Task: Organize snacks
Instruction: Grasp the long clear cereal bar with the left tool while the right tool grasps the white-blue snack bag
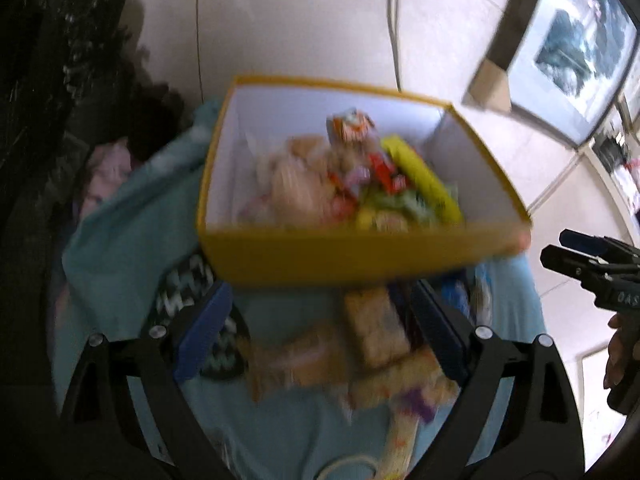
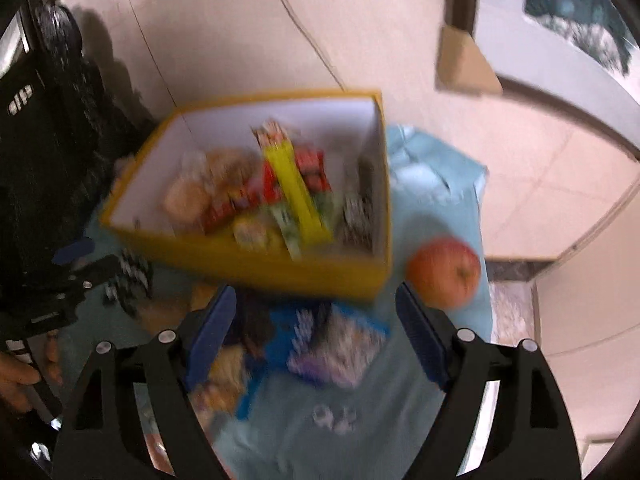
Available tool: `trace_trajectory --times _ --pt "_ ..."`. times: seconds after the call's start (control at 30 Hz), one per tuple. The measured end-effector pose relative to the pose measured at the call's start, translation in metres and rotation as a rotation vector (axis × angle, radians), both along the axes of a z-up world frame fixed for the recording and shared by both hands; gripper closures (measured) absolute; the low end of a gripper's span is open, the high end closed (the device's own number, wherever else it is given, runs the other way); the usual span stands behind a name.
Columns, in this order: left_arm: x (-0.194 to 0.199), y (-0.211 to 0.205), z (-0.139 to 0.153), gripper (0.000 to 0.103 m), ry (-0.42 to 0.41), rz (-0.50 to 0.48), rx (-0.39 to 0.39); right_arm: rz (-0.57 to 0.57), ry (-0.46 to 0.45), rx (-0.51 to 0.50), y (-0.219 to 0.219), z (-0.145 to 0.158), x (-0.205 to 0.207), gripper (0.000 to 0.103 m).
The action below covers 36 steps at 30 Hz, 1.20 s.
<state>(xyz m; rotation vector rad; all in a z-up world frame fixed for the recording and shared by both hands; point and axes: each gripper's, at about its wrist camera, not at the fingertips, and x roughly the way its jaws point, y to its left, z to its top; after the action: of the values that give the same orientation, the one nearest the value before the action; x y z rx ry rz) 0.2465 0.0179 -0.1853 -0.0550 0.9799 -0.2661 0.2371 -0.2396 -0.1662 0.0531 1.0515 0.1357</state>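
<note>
Both frames motion-blurred. Left gripper: jaws spread wide, holding nothing, touching nothing clearly. Between and just beyond its blue pads lie loose beige snack packs on a light blue cloth; contact with the pads cannot be told through the blur. A black-and-white zigzag packet sits beside the left pad. Straight ahead of the jaws, past the fingertips, stands the yellow box, open top, white inside, filled with mixed snacks: red wrappers, a long yellow bar, green wrappers, beige rounds.

Right gripper: jaws also spread wide, empty. Between the jaws a blue-and-purple snack bag lies on the cloth, with beige packs by the left pad. Ahead of the jaws the same yellow box sits; a long yellow bar lies across the pile. An orange-red apple rests on the cloth just beyond the right fingertip, apart from the box.

Each gripper appears at the edge of the other's view; a hand grips the right one.

Surface: cloth-covered small table on pale tiled floor. A framed picture leans nearby, a cardboard corner piece on the frame. Black object left of the jaws.

Writing: partial white letters on the far gripper body, not readable. Snack labels too blurred.
</note>
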Motion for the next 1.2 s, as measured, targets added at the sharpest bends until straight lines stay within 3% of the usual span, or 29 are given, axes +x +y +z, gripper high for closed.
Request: trace_trajectory --times 0.13,0.27,0.43,0.5,0.53,0.57,0.67,0.7,0.73,0.77,0.87,0.9,0.97,1.0,1.03,1.1,1.13,1.2 --pt "-0.04 -0.006 -0.022 0.011 -0.016 -0.073 0.061 -0.029 0.031 0.019 -0.004 -0.025 -0.034 0.021" --pt "-0.084 -0.011 -0.038 0.011 -0.011 -0.145 0.027 -0.055 0.061 0.067 -0.009 -0.04 -0.061 0.021" --pt "-0.127 -0.045 -0.062 0.014 -0.041 -0.262 0.136 -0.08 0.098 0.051 -0.011 -0.056 -0.072 0.021" --pt "-0.13 -0.054 -0.071 0.039 -0.027 -0.284 0.16 -0.088 0.105 0.045 -0.011 -0.06 -0.073 0.021" --pt "-0.129 -0.059 -0.079 0.06 0.0 -0.3 0.173 -0.087 0.107 0.036 -0.01 -0.061 -0.074 0.021" --pt "-0.129 -0.062 -0.084 0.063 0.012 -0.306 0.174 -0.085 0.11 0.03 -0.01 -0.063 -0.073 0.021" --pt "-0.132 -0.068 -0.084 0.06 -0.022 -0.307 0.189 -0.088 0.109 0.024 -0.013 -0.064 -0.069 0.021" --pt "-0.134 -0.074 -0.085 0.053 -0.03 -0.325 0.213 -0.091 0.107 0.024 -0.014 -0.065 -0.065 0.021" --pt "-0.136 -0.08 -0.087 0.037 -0.032 -0.352 0.236 -0.099 0.105 0.023 -0.015 -0.066 -0.059 0.021" --pt "-0.141 -0.085 -0.087 0.03 -0.043 -0.382 0.239 -0.106 0.106 0.024 -0.017 -0.067 -0.053 0.021" --pt "-0.143 -0.091 -0.095 0.028 -0.038 -0.399 0.272 -0.152 0.132 0.023 -0.02 -0.079 -0.029 0.021" --pt "-0.136 -0.09 -0.107 0.028 0.012 -0.377 0.294 -0.168 0.148 0.028 -0.021 -0.084 -0.022 0.021" --pt "-0.126 -0.075 -0.112 0.026 0.053 -0.302 0.205 -0.202 0.176 0.063 -0.022 -0.093 -0.01 0.021" --pt "-0.124 -0.068 -0.111 0.03 0.05 -0.271 0.17 -0.215 0.185 0.074 -0.022 -0.097 -0.004 0.021" --pt "-0.125 -0.068 -0.111 0.034 0.042 -0.276 0.182 -0.221 0.196 0.074 -0.02 -0.102 0.003 0.021" --pt "-0.128 -0.067 -0.108 0.051 0.038 -0.304 0.173 -0.232 0.222 0.06 -0.019 -0.112 0.012 0.021" --pt "-0.128 -0.066 -0.107 0.07 0.041 -0.314 0.168 -0.242 0.241 0.059 -0.02 -0.118 0.016 0.021" --pt "-0.128 -0.061 -0.105 0.073 0.06 -0.312 0.147 -0.267 0.277 0.114 -0.026 -0.128 0.02 0.021"
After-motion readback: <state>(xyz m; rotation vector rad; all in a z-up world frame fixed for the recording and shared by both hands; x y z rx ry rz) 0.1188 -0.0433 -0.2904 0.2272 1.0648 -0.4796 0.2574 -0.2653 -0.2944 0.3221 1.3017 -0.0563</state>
